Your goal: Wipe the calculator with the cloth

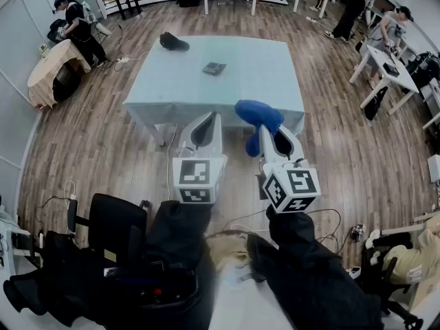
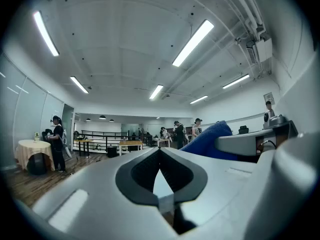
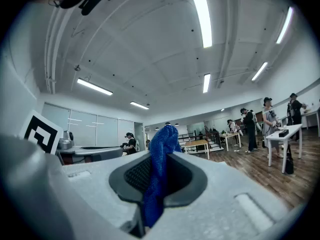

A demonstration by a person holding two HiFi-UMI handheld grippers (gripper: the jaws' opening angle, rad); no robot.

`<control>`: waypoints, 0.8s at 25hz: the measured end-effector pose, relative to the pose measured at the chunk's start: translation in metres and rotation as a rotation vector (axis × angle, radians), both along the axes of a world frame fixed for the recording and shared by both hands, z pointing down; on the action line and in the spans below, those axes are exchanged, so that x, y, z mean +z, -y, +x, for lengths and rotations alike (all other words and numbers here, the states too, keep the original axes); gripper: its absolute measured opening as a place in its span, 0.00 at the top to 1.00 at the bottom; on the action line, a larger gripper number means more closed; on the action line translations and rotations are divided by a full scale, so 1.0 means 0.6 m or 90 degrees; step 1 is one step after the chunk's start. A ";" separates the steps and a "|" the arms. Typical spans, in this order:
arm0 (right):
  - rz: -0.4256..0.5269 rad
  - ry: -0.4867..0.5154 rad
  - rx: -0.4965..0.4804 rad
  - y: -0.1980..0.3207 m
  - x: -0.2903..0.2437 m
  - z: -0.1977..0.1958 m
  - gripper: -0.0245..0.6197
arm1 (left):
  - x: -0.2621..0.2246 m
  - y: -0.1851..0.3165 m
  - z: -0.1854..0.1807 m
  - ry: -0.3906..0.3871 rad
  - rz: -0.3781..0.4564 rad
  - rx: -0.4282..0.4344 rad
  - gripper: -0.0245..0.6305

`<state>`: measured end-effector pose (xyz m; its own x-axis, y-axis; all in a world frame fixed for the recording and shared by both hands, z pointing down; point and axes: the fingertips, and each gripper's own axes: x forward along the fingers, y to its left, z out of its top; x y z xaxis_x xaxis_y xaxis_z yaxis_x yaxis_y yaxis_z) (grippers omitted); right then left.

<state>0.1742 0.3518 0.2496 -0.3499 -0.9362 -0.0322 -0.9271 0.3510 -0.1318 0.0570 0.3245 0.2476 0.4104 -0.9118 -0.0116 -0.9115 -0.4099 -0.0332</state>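
The calculator [image 1: 214,68] is a small dark slab lying near the middle of the light blue table [image 1: 261,74]. Both grippers hang in the air short of the table's near edge, well away from the calculator. My right gripper [image 1: 269,132] is shut on a blue cloth [image 1: 258,114], which bunches above its tips and hangs down between the jaws [image 3: 157,169]. My left gripper [image 1: 214,117] is shut, with nothing between its jaws [image 2: 160,151]. In the left gripper view the cloth [image 2: 210,136] shows to the right. The calculator is hidden in both gripper views.
A black cap-like object [image 1: 173,42] lies at the table's far left corner. A black chair [image 1: 117,225] stands at my lower left. A round covered table [image 1: 51,67] with a person beside it is at the left; white desks [image 1: 385,64] and people are at the right.
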 end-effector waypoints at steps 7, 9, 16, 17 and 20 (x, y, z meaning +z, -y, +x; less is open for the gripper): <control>-0.002 -0.005 0.003 0.002 0.005 -0.016 0.89 | 0.009 0.003 -0.014 -0.006 -0.006 0.001 0.96; -0.002 -0.005 0.005 -0.001 0.007 -0.020 0.89 | 0.012 0.000 -0.018 -0.006 -0.008 0.001 0.96; 0.001 0.000 0.007 -0.007 0.012 -0.029 0.89 | 0.025 -0.008 -0.032 -0.011 -0.017 -0.001 0.96; 0.001 -0.001 0.007 -0.008 0.014 -0.031 0.89 | 0.027 -0.008 -0.035 -0.012 -0.018 -0.001 0.96; -0.002 0.000 0.009 -0.009 0.017 -0.039 0.89 | 0.032 -0.010 -0.045 -0.014 -0.022 -0.003 0.96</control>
